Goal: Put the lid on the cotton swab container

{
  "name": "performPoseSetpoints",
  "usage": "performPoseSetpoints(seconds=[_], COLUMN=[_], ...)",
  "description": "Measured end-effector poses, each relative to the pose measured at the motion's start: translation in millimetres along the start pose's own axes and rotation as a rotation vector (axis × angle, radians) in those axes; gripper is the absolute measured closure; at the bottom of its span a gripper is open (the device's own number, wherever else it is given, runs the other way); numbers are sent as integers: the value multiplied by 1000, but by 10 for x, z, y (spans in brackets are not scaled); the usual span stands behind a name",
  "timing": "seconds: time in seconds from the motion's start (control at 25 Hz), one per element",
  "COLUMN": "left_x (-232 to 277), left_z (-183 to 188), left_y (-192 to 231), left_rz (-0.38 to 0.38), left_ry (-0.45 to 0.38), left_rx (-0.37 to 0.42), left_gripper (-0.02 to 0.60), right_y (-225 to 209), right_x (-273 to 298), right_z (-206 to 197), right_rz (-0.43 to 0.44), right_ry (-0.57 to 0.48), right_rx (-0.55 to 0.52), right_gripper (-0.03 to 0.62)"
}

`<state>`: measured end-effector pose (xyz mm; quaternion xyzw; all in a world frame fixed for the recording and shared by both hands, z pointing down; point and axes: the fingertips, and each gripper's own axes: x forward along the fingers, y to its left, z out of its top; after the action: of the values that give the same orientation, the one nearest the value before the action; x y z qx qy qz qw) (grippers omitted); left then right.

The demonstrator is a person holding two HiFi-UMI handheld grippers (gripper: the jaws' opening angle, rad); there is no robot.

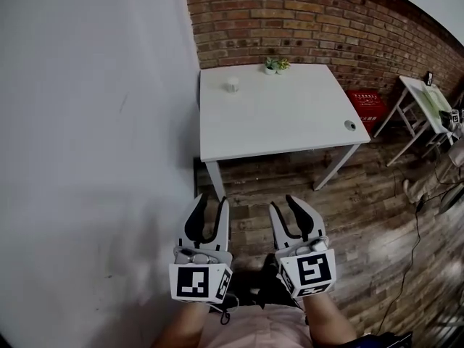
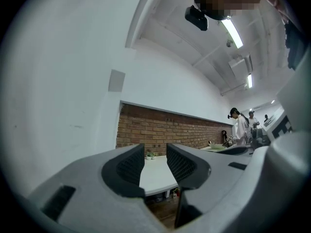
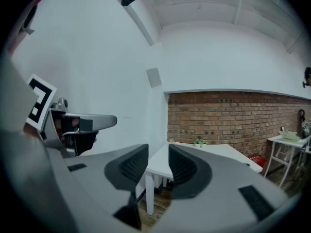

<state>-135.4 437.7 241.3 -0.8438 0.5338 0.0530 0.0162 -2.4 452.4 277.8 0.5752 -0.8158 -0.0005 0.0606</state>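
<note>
A small white cylindrical container stands near the far left corner of the white table. A small round disc, which looks like a lid, lies at the table's right front corner. Both grippers hang well short of the table, close to the person's body over the wooden floor. My left gripper is open with only a narrow gap and nothing between its pads. My right gripper stands beside it, also open and empty. The two gripper views look toward the table from a distance.
A small potted plant sits at the table's back edge against the brick wall. A white wall runs along the left. A red crate and a second white table stand at the right. People stand far off.
</note>
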Motion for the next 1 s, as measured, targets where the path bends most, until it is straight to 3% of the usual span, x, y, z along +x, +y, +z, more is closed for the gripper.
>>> performPoseSetpoints(seconds=[0.28,0.52,1.0], left_x=[419,1063,2045], left_z=[-218,-400,-275], left_y=[-10,-45,-35], left_rz=[-7,-7,77], left_ry=[30,58,38], left_rx=[18,50,83], left_gripper=[442,443,451], right_y=[-303,-725,-1476], right_x=[334,868,1691], right_z=[-202,-344,-140], right_rz=[0,31,114], right_ry=[17,52,18], right_rx=[3,41,26], right_gripper=[467,473,484])
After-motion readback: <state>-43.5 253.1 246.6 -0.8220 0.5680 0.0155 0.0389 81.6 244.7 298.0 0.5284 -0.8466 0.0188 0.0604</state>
